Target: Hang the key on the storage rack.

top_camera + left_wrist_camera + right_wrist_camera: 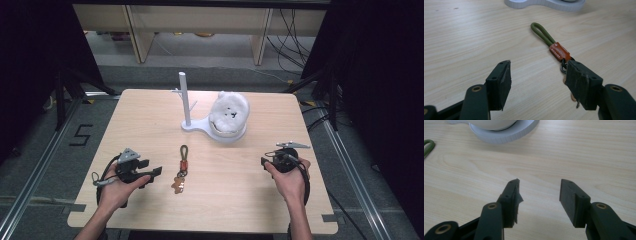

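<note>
Keychain (181,169) lies flat on the table (150,115), nearer the person than the white stand (200,125), between the two grippers and closer to the left one. Its green cord loop (542,35) points toward the stand; the orange tab (559,51) sits below the loop, then a metal ring and a brown charm (178,185) at the near end.

Left gripper (537,77): jaws spread wide, nothing clamped. It hangs just beside the keychain, on the side away from the right gripper. In the left gripper view one jaw covers the ring end of the keychain; contact cannot be told. The loop and tab lie free ahead of the jaws.

Right gripper (540,195): jaws apart, bare table between them, nothing held. It is well apart from the keychain, nearer the person than the stand's round dish (506,133).

The stand carries a peg post (184,97) and a white plush (229,112) on the dish.
</note>
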`<action>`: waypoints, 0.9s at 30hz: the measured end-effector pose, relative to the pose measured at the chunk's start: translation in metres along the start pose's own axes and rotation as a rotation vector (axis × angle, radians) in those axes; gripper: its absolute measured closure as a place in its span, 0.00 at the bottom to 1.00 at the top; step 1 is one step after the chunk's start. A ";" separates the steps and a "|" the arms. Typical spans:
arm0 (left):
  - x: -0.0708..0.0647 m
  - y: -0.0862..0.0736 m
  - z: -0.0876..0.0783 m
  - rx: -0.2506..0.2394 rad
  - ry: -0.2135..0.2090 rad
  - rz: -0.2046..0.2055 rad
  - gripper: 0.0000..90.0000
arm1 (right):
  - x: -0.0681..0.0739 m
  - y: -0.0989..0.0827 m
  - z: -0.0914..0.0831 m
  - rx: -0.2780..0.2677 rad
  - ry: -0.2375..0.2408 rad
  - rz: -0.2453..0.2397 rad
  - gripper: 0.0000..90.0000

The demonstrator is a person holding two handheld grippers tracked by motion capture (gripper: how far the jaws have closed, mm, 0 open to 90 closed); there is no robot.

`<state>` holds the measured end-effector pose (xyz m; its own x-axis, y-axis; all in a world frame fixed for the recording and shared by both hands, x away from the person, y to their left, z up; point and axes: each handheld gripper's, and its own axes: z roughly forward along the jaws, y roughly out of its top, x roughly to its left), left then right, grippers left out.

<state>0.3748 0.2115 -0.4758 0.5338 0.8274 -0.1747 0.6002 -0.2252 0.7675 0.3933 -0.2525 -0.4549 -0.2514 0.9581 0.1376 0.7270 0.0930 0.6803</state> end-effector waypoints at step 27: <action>-0.020 0.056 0.060 0.444 -0.035 -0.070 0.41 | -0.003 -0.005 0.006 0.077 0.022 -0.010 0.54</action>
<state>0.4333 0.1512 -0.4665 0.4981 0.8324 -0.2430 0.8289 -0.3748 0.4153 0.3940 -0.2539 -0.4627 -0.2721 0.9509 0.1473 0.7710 0.1239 0.6246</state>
